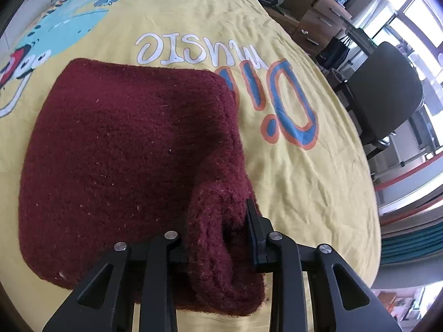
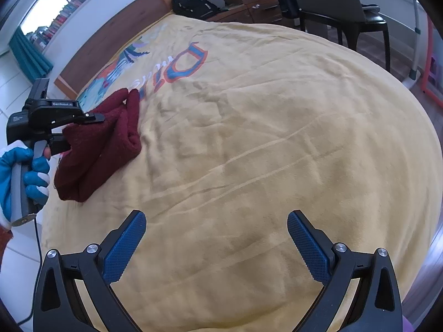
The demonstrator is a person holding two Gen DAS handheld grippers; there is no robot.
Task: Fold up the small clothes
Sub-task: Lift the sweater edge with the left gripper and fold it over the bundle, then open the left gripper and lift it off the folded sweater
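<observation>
The maroon knitted garment (image 1: 124, 149) lay folded on the yellow printed blanket (image 1: 290, 179), at about nine o'clock in the right wrist view. The left gripper (image 1: 218, 238) was clamped on a bunched fold at the garment's near right edge. The right gripper (image 2: 216, 238) hung wide apart over bare blanket, holding nothing.

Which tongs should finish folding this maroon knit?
Left. The left tongs are already shut on a bunched edge of the maroon knit garment. The right tongs are open over bare yellow blanket, apart from the garment.
</observation>
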